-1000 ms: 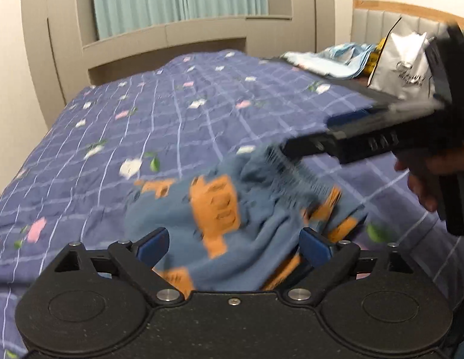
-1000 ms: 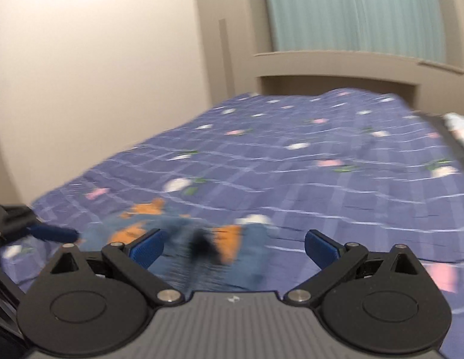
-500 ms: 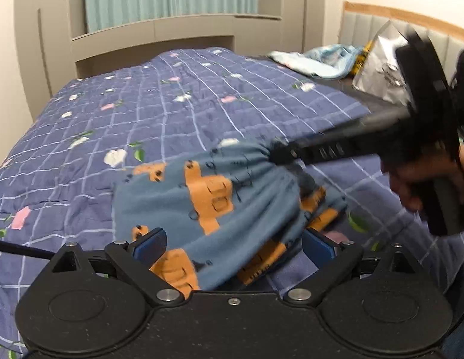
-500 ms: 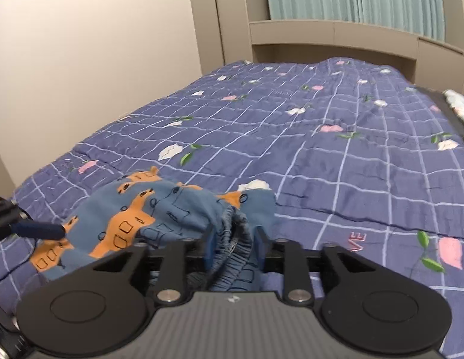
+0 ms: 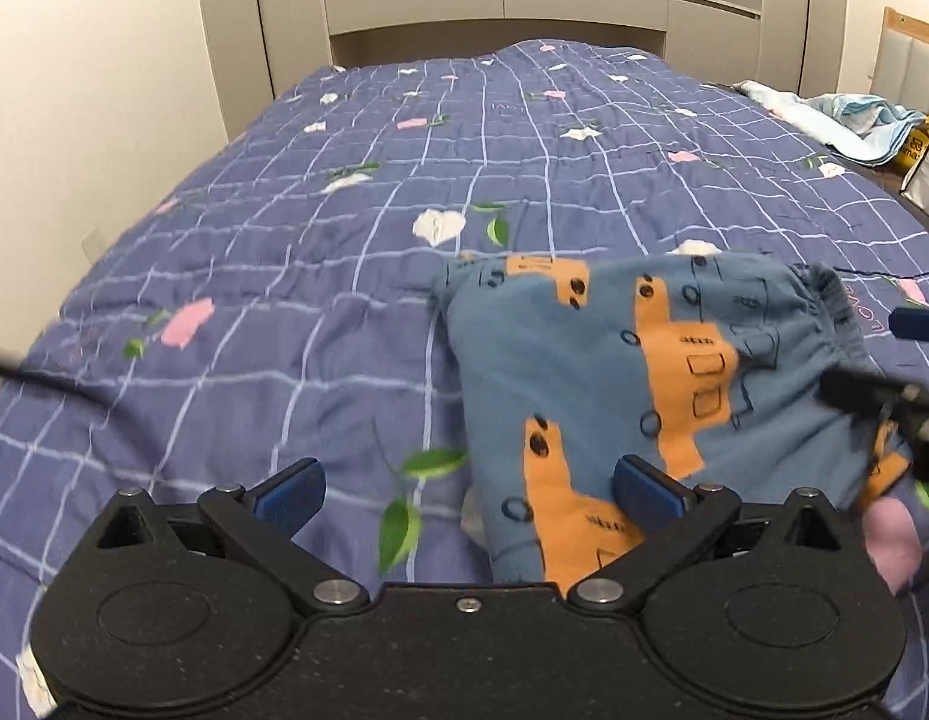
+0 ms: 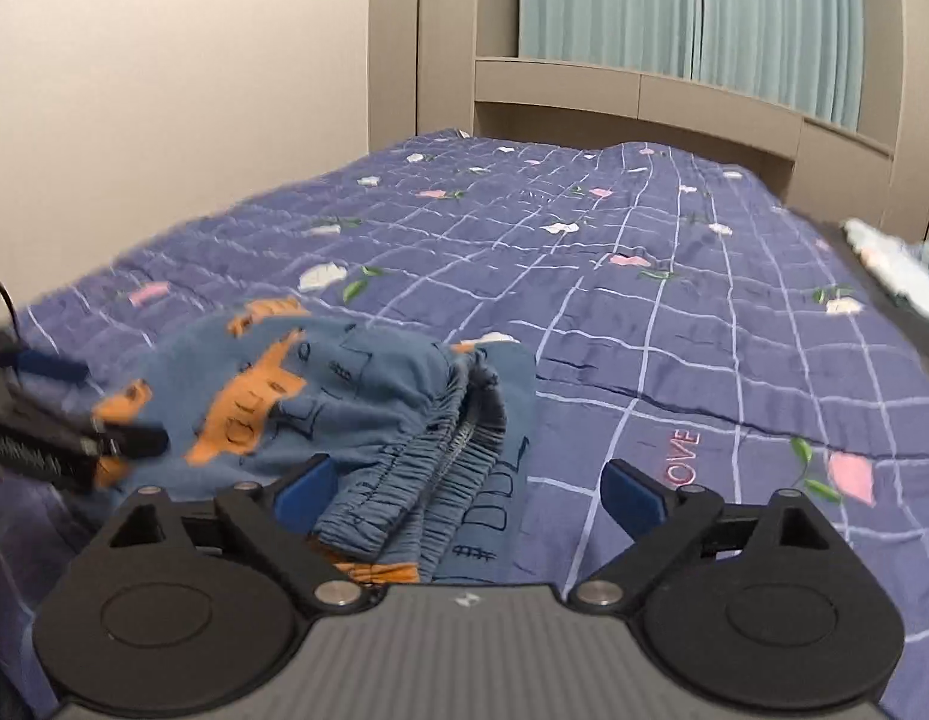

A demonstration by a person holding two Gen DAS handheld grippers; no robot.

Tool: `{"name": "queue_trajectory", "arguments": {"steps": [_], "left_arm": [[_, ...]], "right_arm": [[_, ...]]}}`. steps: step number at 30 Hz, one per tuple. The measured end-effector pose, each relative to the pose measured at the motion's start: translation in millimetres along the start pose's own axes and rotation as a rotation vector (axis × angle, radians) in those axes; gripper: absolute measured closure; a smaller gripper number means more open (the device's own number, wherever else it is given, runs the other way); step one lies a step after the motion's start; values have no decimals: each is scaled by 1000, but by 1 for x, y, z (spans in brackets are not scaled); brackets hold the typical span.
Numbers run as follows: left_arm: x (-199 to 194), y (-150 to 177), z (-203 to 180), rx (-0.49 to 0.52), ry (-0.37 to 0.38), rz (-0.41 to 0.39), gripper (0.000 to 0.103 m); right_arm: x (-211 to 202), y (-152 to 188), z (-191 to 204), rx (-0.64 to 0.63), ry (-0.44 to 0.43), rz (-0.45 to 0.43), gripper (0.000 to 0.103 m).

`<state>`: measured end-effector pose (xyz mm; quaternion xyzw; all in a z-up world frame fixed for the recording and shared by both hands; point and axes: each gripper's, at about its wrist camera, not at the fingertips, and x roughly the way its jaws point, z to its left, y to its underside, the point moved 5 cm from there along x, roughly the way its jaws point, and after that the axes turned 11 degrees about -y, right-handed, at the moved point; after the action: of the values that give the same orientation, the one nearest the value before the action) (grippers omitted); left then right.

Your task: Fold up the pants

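Small blue pants with orange truck prints [image 5: 614, 372] lie folded in a heap on the purple quilt [image 5: 404, 210]. My left gripper [image 5: 467, 489] is open at the heap's near left edge, with the cloth over its right finger. My right gripper [image 6: 467, 486] is open, with the elastic waistband [image 6: 440, 450] lying loose between the fingers. The left gripper's fingers [image 6: 74, 414] show at the left of the right wrist view, and the right gripper's fingers [image 5: 884, 396] show at the right edge of the left wrist view.
A light blue cloth [image 5: 824, 114] and a bag [image 5: 926, 162] lie at the far right of the bed. A beige cabinet [image 6: 644, 96] and curtains stand behind the bed. A black cable [image 5: 38, 381] crosses the quilt at left.
My right gripper was shut on the waistband half a second ago and has opened, dropping it. My left gripper has shifted left, so the pants now sit to its right.
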<state>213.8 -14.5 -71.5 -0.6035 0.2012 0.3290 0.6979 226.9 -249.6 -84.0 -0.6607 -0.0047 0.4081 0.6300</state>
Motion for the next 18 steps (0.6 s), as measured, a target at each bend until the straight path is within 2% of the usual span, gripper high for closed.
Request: {"name": "queue_trajectory", "arguments": {"steps": [3,7,11,14,18], "left_arm": [[-5,-4,-2,-35,25,-20,1],[-2,-17,-13,-70,67,-27,1],[11,-16,-25,-60,41,6,1],[15,-14,-24,-74,39,18,1],[12,-14,-19,-93,44,21,1]], "right_arm": [[-5,-15,-3,-12,15,-47,1],[9,-28,-11,-18,25,-43,0],[26,-17,-25,27,46,11,0],[21,-11,-31,92,31,-6,0],[7,-9,-30,105,43,-44,0]]}}
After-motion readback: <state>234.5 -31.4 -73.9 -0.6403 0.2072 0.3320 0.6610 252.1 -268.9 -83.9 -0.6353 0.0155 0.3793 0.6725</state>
